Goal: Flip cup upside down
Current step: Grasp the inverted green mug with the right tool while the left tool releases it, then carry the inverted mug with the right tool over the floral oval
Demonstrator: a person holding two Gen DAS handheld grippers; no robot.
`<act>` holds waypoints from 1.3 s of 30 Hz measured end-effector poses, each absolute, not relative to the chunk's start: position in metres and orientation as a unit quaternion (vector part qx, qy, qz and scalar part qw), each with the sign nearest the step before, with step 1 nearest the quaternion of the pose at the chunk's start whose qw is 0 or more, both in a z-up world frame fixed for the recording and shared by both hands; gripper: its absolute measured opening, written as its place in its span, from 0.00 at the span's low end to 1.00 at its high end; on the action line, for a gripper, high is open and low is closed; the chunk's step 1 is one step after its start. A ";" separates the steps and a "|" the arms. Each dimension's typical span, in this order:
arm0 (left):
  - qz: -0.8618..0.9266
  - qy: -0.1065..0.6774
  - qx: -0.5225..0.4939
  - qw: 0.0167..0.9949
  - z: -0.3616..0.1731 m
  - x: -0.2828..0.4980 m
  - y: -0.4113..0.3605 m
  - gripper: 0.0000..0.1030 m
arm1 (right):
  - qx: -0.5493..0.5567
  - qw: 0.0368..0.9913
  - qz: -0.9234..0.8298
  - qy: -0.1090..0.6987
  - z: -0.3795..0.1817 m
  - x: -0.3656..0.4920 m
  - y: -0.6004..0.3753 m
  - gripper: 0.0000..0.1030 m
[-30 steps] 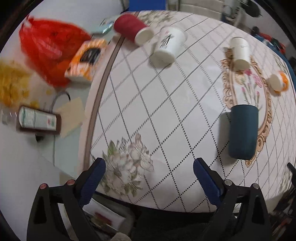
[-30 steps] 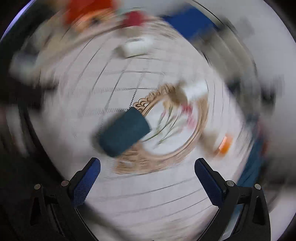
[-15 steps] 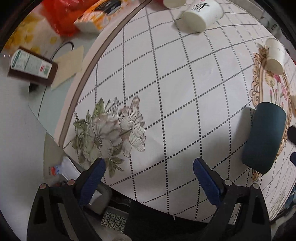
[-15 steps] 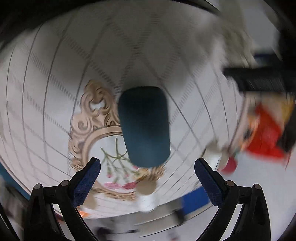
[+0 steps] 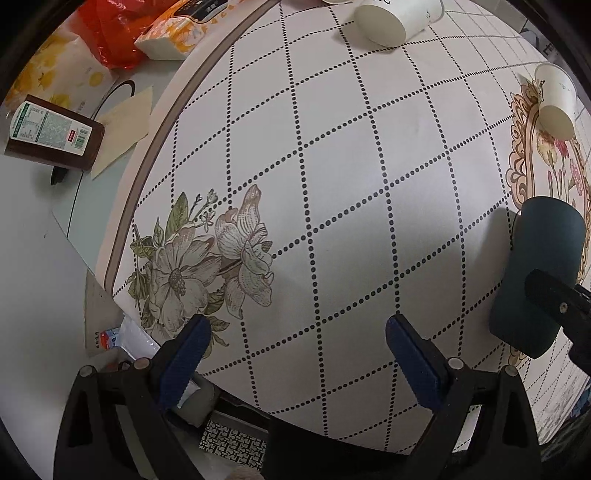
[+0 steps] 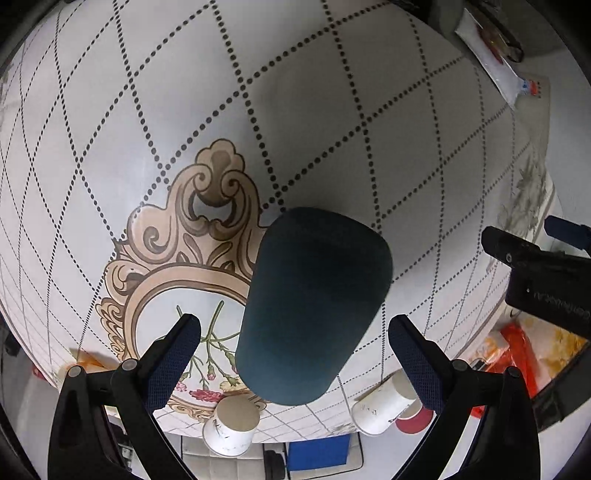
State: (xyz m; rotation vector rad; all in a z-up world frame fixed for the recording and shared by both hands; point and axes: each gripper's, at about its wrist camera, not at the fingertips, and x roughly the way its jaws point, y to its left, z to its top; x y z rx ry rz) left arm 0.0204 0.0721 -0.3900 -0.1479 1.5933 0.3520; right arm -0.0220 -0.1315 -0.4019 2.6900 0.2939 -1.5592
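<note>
Dark teal cup (image 6: pixel 314 306) is seen standing on the patterned tablecloth (image 6: pixel 332 110), on the rim of the ornate oval floral medallion (image 6: pixel 173 258). Its long axis is vertical to the table. In the right wrist view, taken from above and rolled over, the closed flat end (image 6: pixel 325 236) faces away from the table, so the cup appears mouth-down; the rim itself is hidden, so this cannot be confirmed.

Right gripper (image 6: pixel 295 345) is held spread wide, nothing gripped. The cup body is framed between the two blue pads (image 6: pixel 173 362), with a gap on each side and no contact visible.

Left gripper (image 5: pixel 295 354) is also spread wide and empty, held over bare cloth near the table's near edge, beside the printed magnolia flowers (image 5: pixel 207 266). In its view the cup (image 5: pixel 539 273) sits at far right, partly covered by a black finger of the right gripper (image 5: pixel 557 295).

Open cloth is seen between the flowers and the cup. Two white paper cups (image 6: pixel 231 424) (image 6: pixel 380 406) stand near the cup on its far side, another red cup (image 6: pixel 413 419) just beyond. The curved table edge (image 5: pixel 147 147) runs at left, with a red plastic bag (image 5: pixel 107 33) and a brown box (image 5: pixel 51 133) beyond it.
</note>
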 end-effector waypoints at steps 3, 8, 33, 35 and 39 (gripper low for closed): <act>0.155 0.711 -0.065 0.683 -0.390 0.020 0.071 0.95 | 0.861 0.017 -0.499 0.097 -0.408 -0.017 -0.131 1.00; 0.155 0.714 -0.065 0.679 -0.392 0.024 0.066 0.95 | 0.861 0.013 -0.501 0.086 -0.416 -0.013 -0.127 1.00; 0.164 0.714 -0.064 0.678 -0.390 0.030 0.079 0.94 | 0.863 -0.012 -0.501 0.064 -0.439 0.009 -0.083 0.74; 0.166 0.714 -0.064 0.677 -0.390 0.029 0.080 0.94 | 0.863 -0.015 -0.502 0.061 -0.438 0.004 -0.078 0.74; 0.166 0.713 -0.063 0.678 -0.389 0.028 0.082 0.94 | 0.862 -0.021 -0.504 0.054 -0.442 -0.008 -0.073 0.73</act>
